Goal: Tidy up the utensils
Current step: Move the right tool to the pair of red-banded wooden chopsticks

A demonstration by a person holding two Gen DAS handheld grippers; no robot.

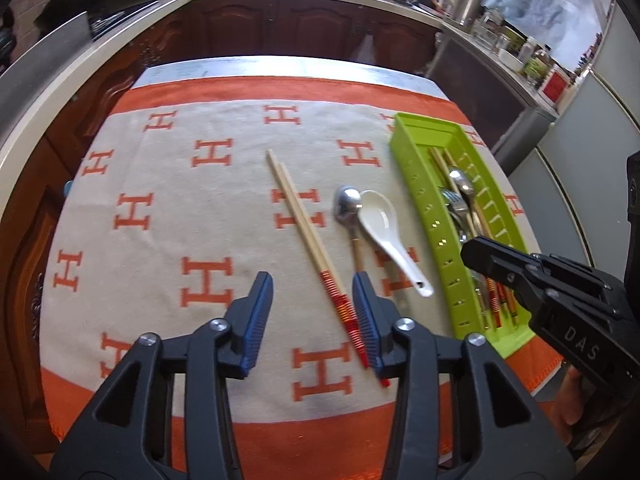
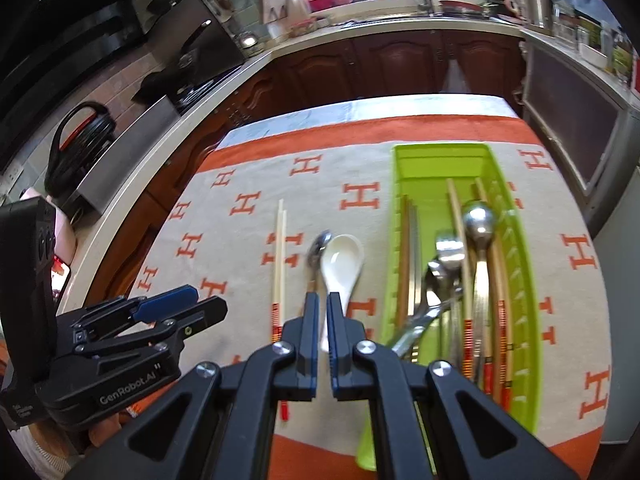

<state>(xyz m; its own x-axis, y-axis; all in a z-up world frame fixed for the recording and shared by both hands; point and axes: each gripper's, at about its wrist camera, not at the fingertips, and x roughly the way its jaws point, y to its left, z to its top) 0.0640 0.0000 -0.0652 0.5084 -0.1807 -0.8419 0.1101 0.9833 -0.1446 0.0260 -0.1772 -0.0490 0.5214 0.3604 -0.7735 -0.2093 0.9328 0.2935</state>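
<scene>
A pair of wooden chopsticks (image 1: 304, 228) with red-banded ends lies on the orange-and-beige cloth, also in the right wrist view (image 2: 279, 264). Beside them lie a metal spoon (image 1: 347, 208) and a white ceramic spoon (image 1: 384, 228), both also in the right wrist view (image 2: 318, 248) (image 2: 340, 264). A green utensil tray (image 1: 424, 196) (image 2: 440, 160) holds chopsticks and metal cutlery. My left gripper (image 1: 314, 320) is open, its fingers either side of the chopsticks' banded ends. My right gripper (image 2: 323, 320) is nearly shut and empty, above the white spoon's handle.
The cloth (image 1: 180, 200) covers a small table. Dark wood kitchen cabinets (image 1: 280, 28) and counters surround it on three sides. A grey appliance (image 1: 580, 184) stands to the right. A kettle (image 2: 76, 144) sits on the left counter.
</scene>
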